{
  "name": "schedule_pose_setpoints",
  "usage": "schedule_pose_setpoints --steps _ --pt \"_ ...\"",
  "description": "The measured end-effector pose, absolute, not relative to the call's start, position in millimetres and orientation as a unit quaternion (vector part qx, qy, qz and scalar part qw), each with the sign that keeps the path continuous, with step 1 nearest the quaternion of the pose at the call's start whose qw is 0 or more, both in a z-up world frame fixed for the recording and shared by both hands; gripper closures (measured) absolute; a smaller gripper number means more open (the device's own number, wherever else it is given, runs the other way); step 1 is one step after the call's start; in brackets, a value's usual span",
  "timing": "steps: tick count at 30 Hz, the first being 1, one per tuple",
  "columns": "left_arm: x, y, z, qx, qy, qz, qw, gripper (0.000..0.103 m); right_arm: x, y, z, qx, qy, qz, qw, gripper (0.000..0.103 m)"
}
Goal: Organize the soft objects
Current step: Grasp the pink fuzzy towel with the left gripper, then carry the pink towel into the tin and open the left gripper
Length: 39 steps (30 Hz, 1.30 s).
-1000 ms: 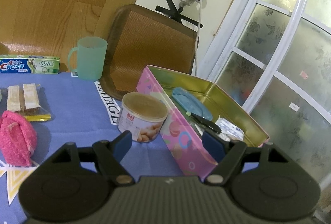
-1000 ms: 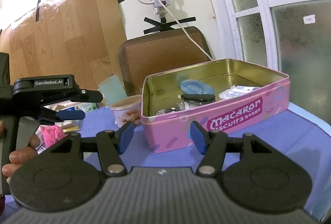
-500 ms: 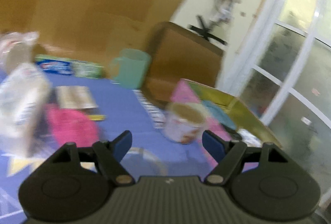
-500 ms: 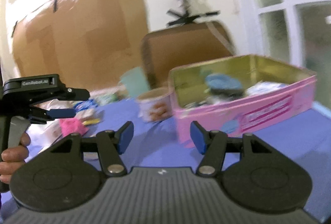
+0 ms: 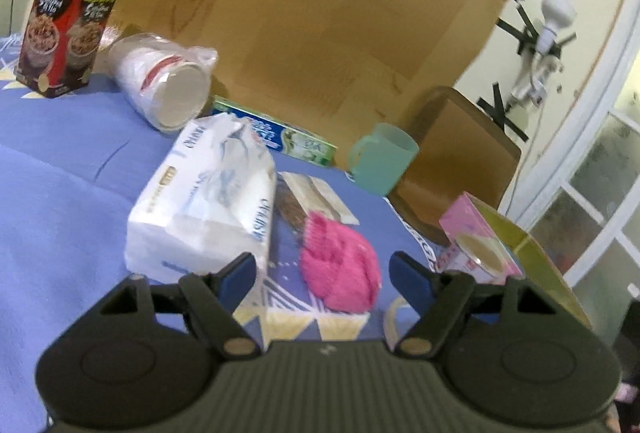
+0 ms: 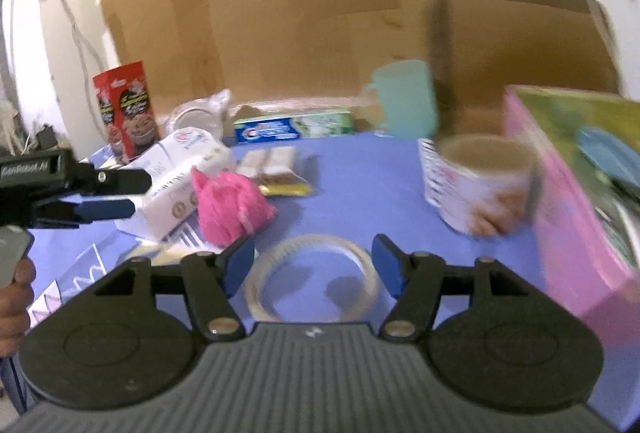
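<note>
A fluffy pink soft object [image 5: 340, 269] lies on the blue cloth, just ahead of my left gripper [image 5: 324, 273], which is open and empty. A white tissue pack [image 5: 208, 201] lies to its left, close to the left finger. In the right wrist view the pink object [image 6: 230, 207] and the tissue pack [image 6: 176, 173] sit left of centre. My right gripper [image 6: 314, 265] is open and empty above a clear tape ring [image 6: 316, 277]. The left gripper [image 6: 104, 201] shows at the left edge, near the tissue pack. The pink tin [image 6: 580, 201] stands open at the right.
On the blue cloth are a snack tub [image 6: 480, 185], a teal mug [image 5: 384, 161], a toothpaste box [image 5: 280, 137], wrapped wafers [image 5: 316, 201], a bagged stack of cups [image 5: 164, 89] and a red cereal box [image 5: 68, 13]. A brown tray [image 5: 460, 161] leans at the back.
Both grippers have swung left, away from the pink tin. The pink object and tissue pack now sit in front of the left gripper. The tape ring has come into the right view.
</note>
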<state>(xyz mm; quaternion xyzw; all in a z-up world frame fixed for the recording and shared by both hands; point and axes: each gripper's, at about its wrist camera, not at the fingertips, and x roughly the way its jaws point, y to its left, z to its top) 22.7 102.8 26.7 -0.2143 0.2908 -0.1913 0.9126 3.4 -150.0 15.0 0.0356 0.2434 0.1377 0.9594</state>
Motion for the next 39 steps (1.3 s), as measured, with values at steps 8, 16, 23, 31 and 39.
schedule_pose_setpoints --steps 8,16,23,31,39 --pt "24 109 22 -0.240 0.280 -0.228 0.901 0.028 69 -82 -6 -0.024 0.314 0.220 0.923 0.029" --pt "27 86 16 -0.243 0.310 -0.267 0.880 0.028 33 -92 5 -0.016 0.273 0.220 0.936 0.051" --pt "15 6 42 -0.202 0.312 -0.358 0.856 0.046 -33 -130 24 -0.028 0.199 0.160 0.967 0.051" --pt "14 -149 81 -0.118 0.283 -0.461 0.833 0.043 -77 -241 57 0.013 0.133 0.000 0.991 0.050" --pt "62 -239 94 -0.079 0.280 -0.382 0.877 0.036 -16 -309 69 0.013 0.165 -0.092 0.982 0.023"
